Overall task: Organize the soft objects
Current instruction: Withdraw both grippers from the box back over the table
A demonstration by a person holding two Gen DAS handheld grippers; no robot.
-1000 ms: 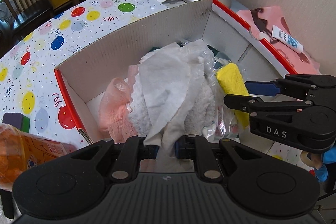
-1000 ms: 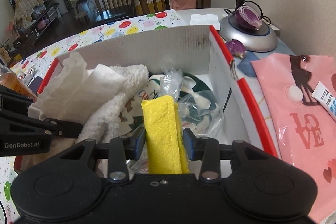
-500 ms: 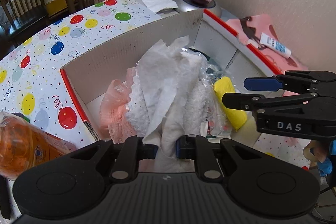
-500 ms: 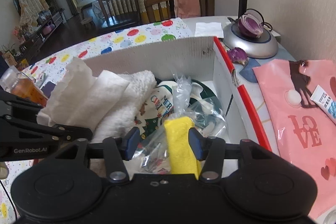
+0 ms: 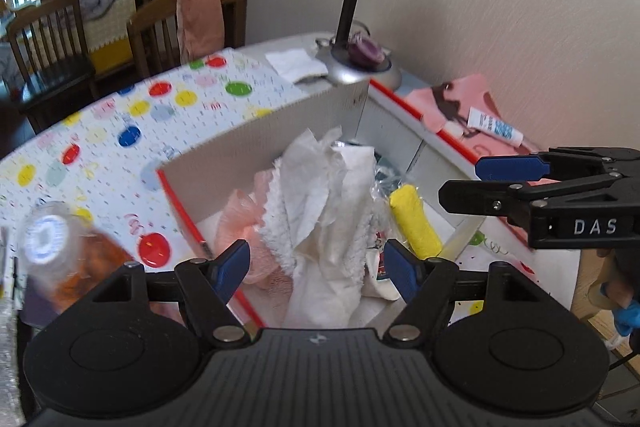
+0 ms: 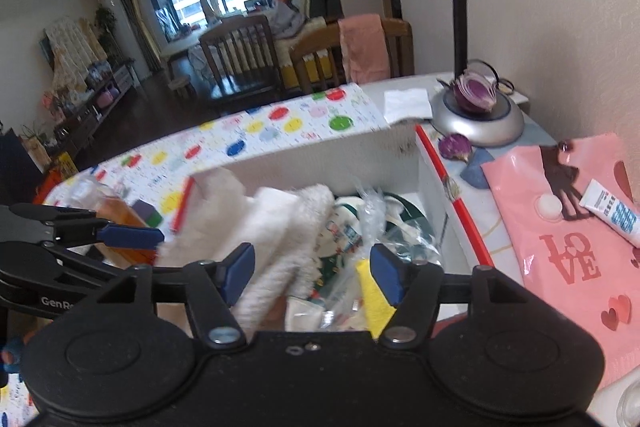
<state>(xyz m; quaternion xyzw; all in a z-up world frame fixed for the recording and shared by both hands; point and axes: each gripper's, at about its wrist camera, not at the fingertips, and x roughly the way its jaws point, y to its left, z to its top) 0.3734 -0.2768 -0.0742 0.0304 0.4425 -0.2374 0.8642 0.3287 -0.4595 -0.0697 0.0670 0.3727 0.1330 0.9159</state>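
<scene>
A white cardboard box (image 5: pixel 280 131) with red edges holds soft things: a white fluffy towel with a crumpled white cloth (image 5: pixel 324 199), a pink cloth (image 5: pixel 240 211), a yellow cloth roll (image 5: pixel 416 223) and clear plastic bags. My left gripper (image 5: pixel 318 267) is open above the white cloth, apart from it. My right gripper (image 6: pixel 312 273) is open above the box; the yellow cloth (image 6: pixel 372 303) lies below its right finger. The box (image 6: pixel 320 159) and towel (image 6: pixel 288 227) also show in the right wrist view. The right gripper (image 5: pixel 480 179) shows in the left wrist view.
A polka-dot tablecloth (image 5: pixel 120 131) covers the table. A desk lamp (image 6: pixel 476 123) with a cut purple onion on its base stands behind the box. A pink LOVE bag (image 6: pixel 568 259) with a tube (image 6: pixel 612 211) lies right. An orange bottle (image 5: pixel 60 251) stands left.
Both grippers have opened and lifted back from the box. The left let go of the white cloth, the right let go of the yellow cloth, which now lie in the box.
</scene>
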